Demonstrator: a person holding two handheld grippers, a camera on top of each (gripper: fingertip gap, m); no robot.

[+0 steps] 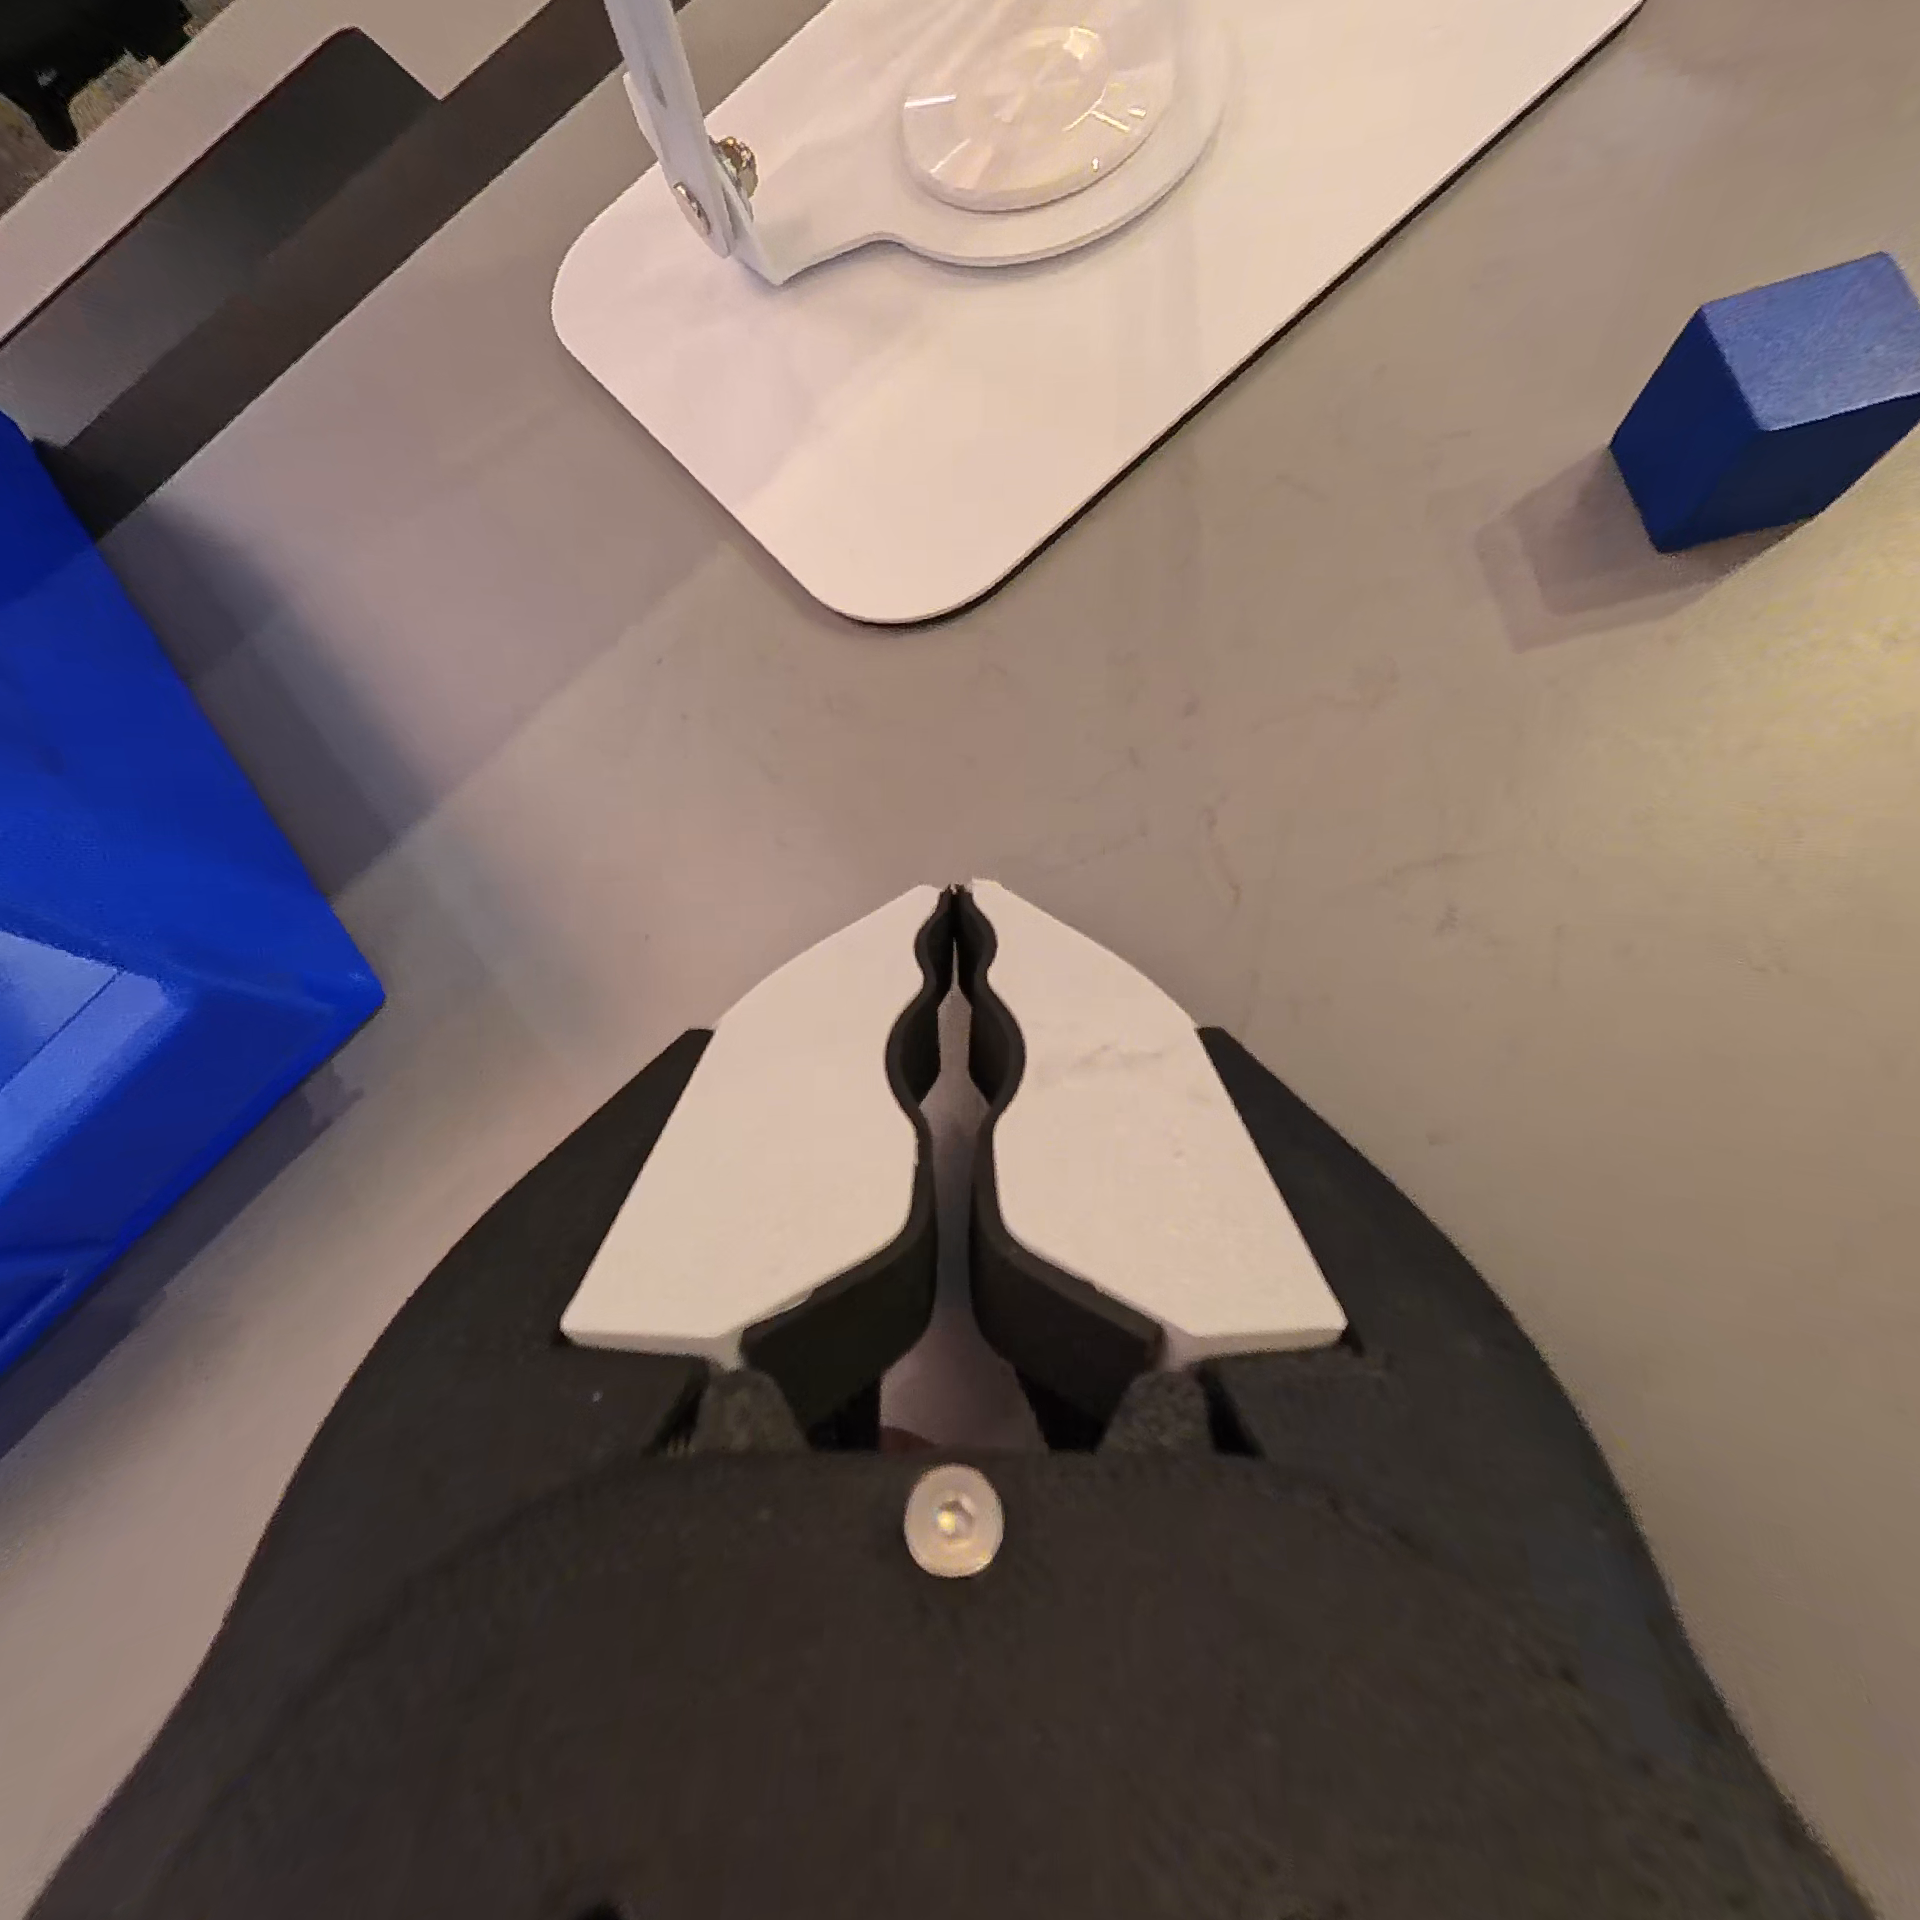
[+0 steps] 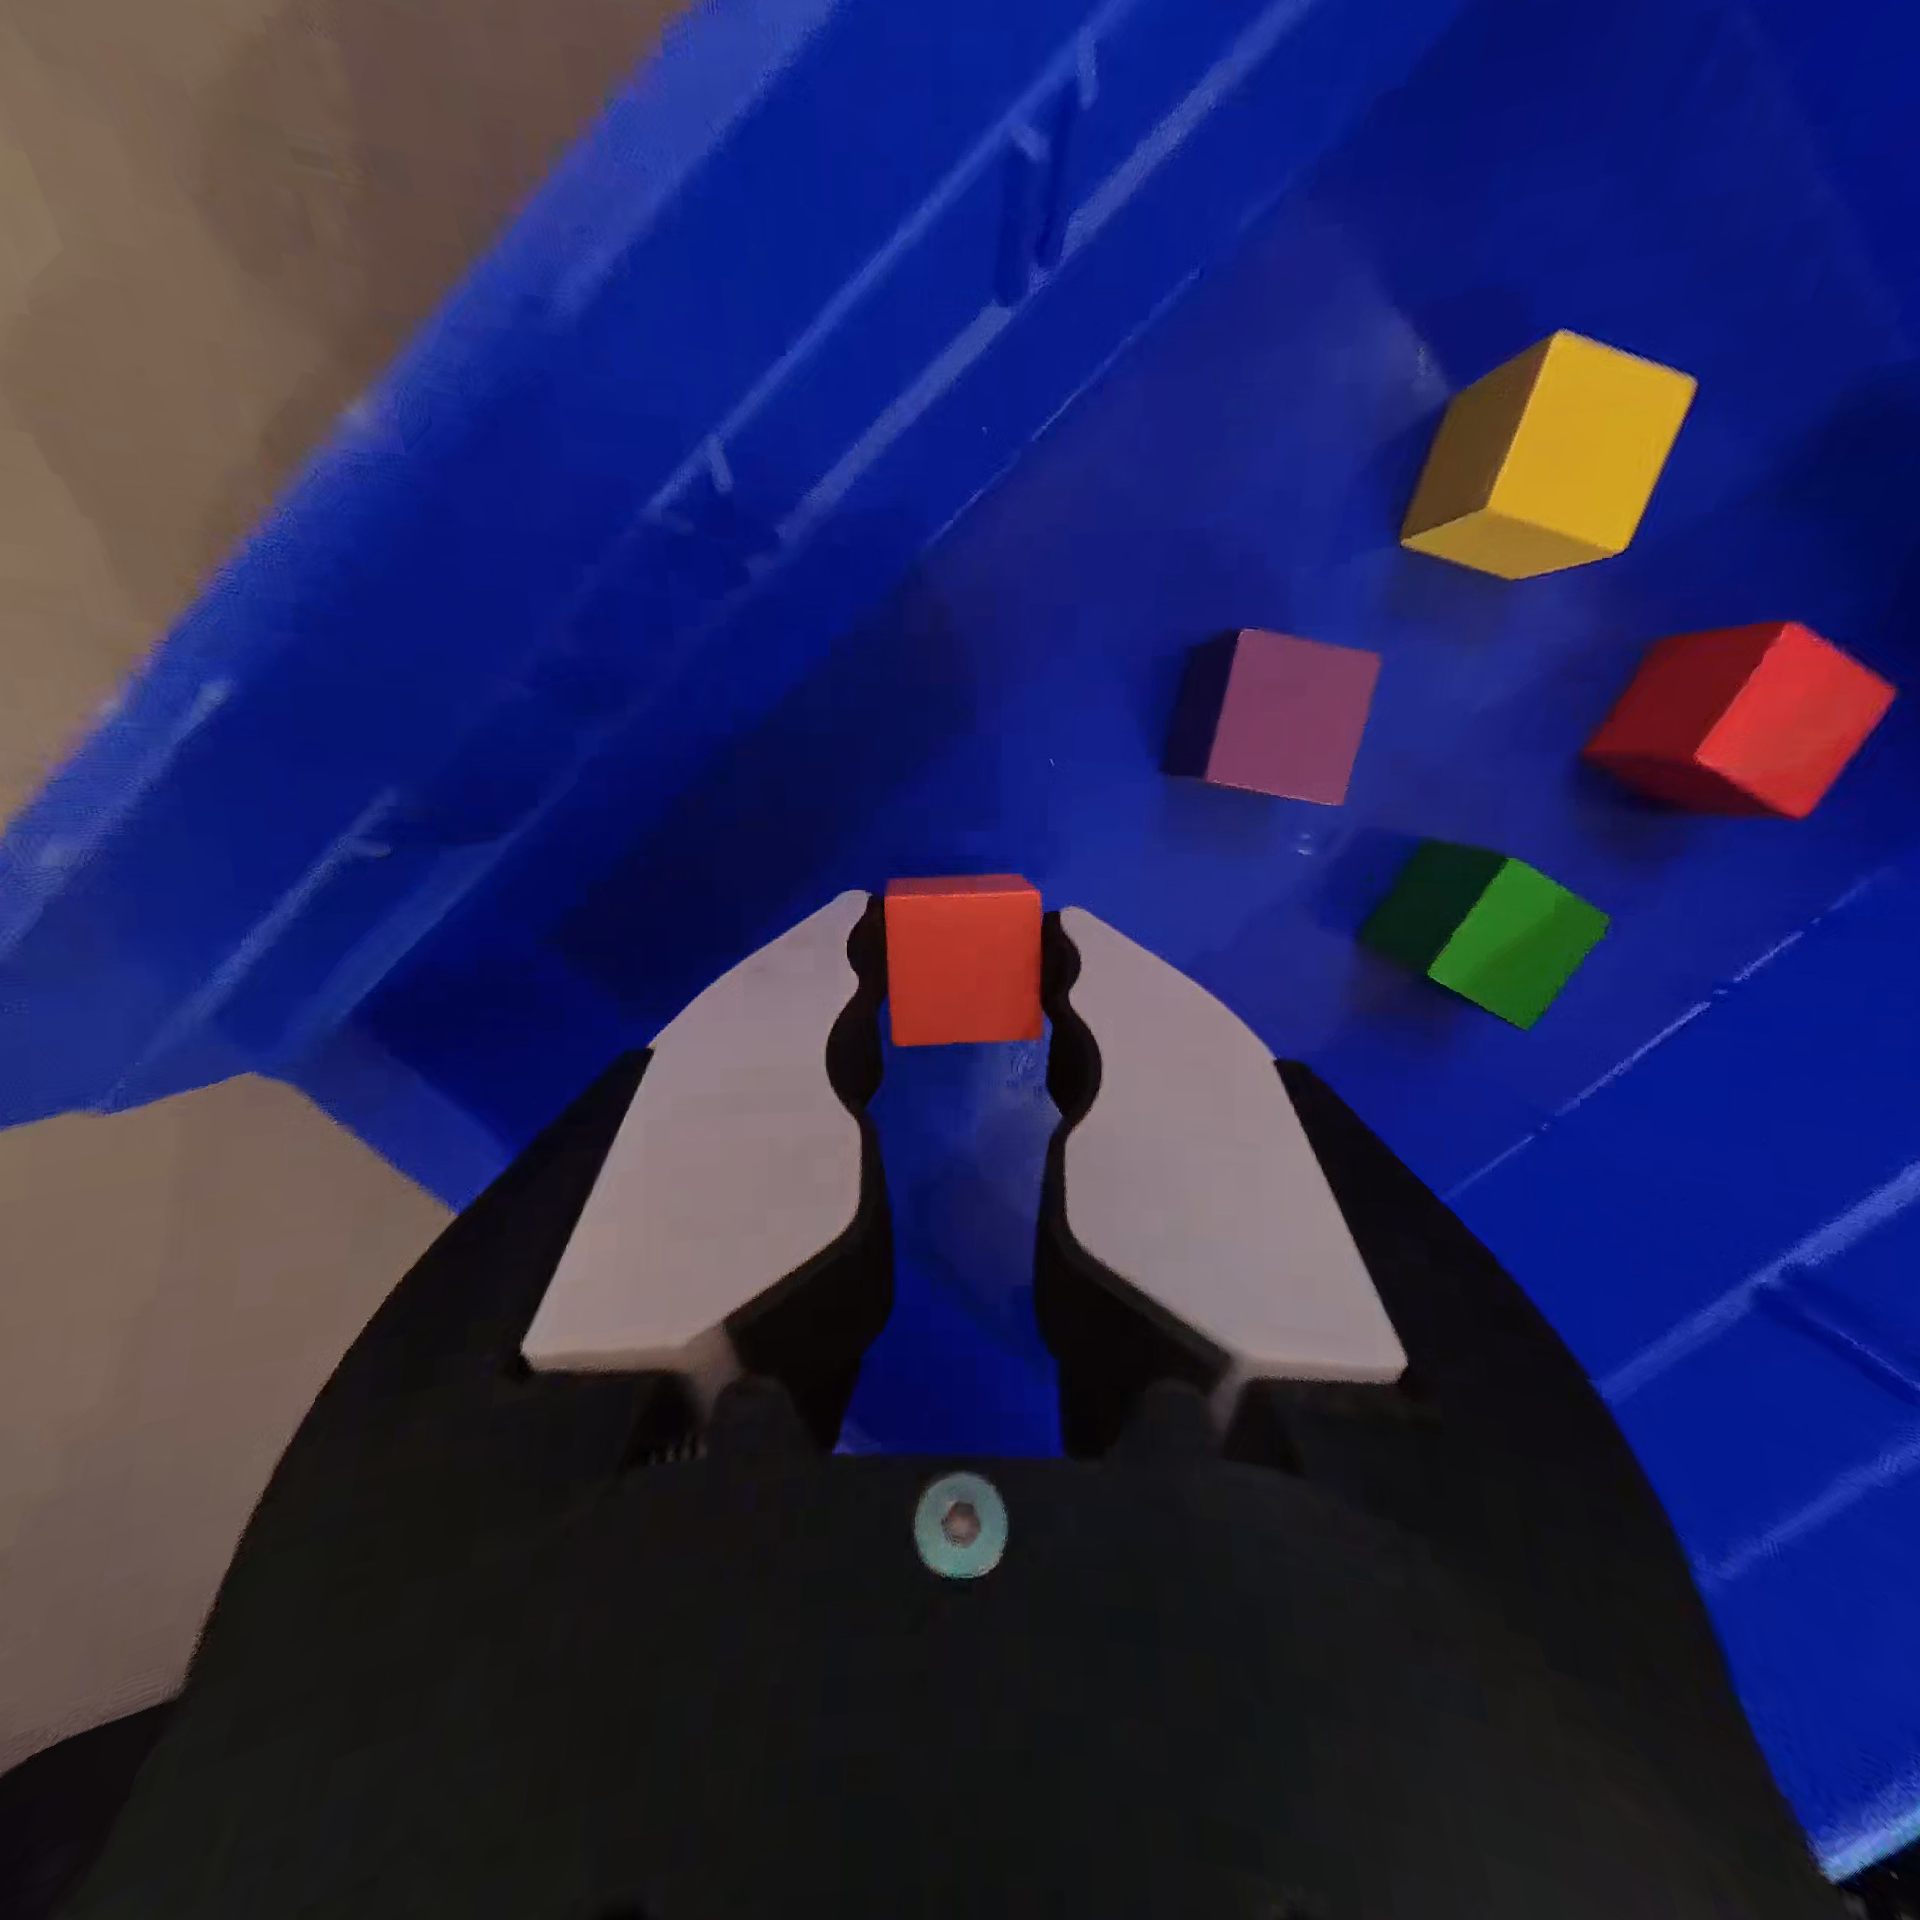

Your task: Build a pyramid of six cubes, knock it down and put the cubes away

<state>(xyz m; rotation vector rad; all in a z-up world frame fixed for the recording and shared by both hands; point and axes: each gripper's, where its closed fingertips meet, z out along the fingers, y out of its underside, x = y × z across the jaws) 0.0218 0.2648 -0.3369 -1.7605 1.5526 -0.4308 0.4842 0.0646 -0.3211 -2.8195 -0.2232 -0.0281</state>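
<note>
left tongs (image 1: 954, 891) closed, bare | right tongs (image 2: 962, 961) grip orange cube (image 2: 962, 961) | blue bin (image 1: 156, 831) – cut off

- I judge this a test bench or lab desk: grey tabletop (image 1: 1247, 779), white stand base plate (image 1: 883, 436).
- Blue plastic bin (image 2: 727, 468) holding coloured cubes beside my work.
</note>
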